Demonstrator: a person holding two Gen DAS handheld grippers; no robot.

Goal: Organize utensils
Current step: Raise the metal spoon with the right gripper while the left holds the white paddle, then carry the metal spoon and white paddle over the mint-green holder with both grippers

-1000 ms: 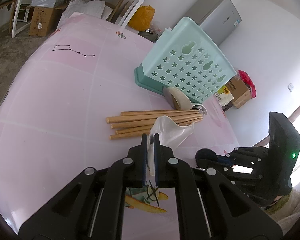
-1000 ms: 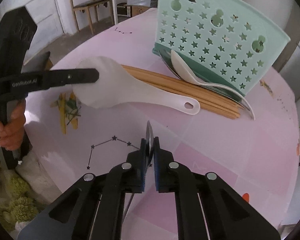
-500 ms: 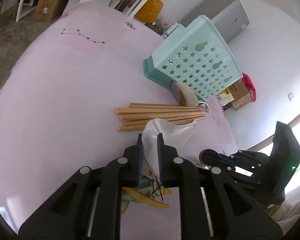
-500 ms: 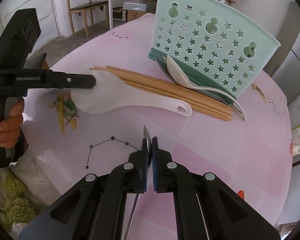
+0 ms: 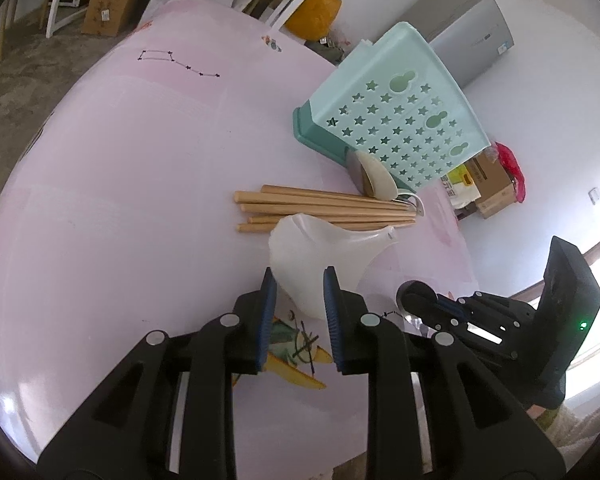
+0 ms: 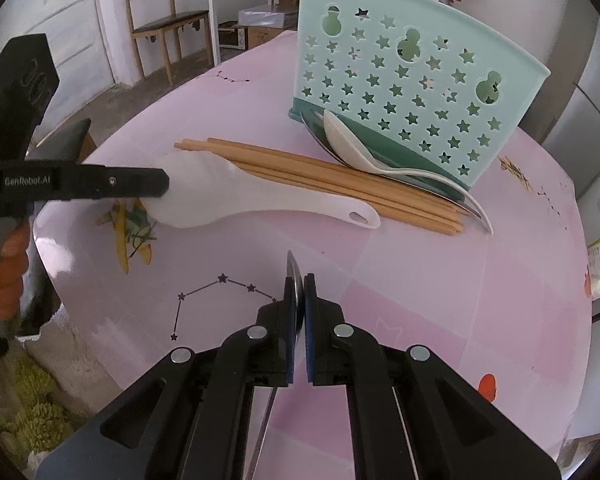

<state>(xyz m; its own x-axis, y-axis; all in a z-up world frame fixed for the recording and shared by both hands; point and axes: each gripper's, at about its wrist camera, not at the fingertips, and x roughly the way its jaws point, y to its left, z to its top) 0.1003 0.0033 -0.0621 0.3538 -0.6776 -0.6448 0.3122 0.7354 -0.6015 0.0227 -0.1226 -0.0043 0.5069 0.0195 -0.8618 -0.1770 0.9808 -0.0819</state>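
A white plastic rice paddle (image 5: 332, 244) lies on the pink table (image 5: 120, 180), its handle (image 6: 356, 216) resting against several wooden chopsticks (image 5: 320, 208). My left gripper (image 5: 298, 276) straddles the paddle's head; its jaws are opening and the pads stand off it. My right gripper (image 6: 299, 280) is shut on a thin metal utensil (image 6: 291, 268), seen edge-on, with the handle running back under the jaws. A mint star-holed utensil rack (image 6: 400, 80) stands behind the chopsticks. A white ceramic spoon (image 6: 352, 144) and a metal spoon (image 6: 314, 128) lean at its base.
A person's hand (image 6: 0, 276) grips the left tool's handle at the table's near edge. The right tool's body (image 5: 500, 328) sits just right of my left gripper. Chairs, boxes and a grey fridge (image 5: 468, 40) stand around the table.
My left jaws have gone from shut on the paddle's head to parted. The paddle has sunk from tilted in the air to lying on the table. My right gripper has stayed put.
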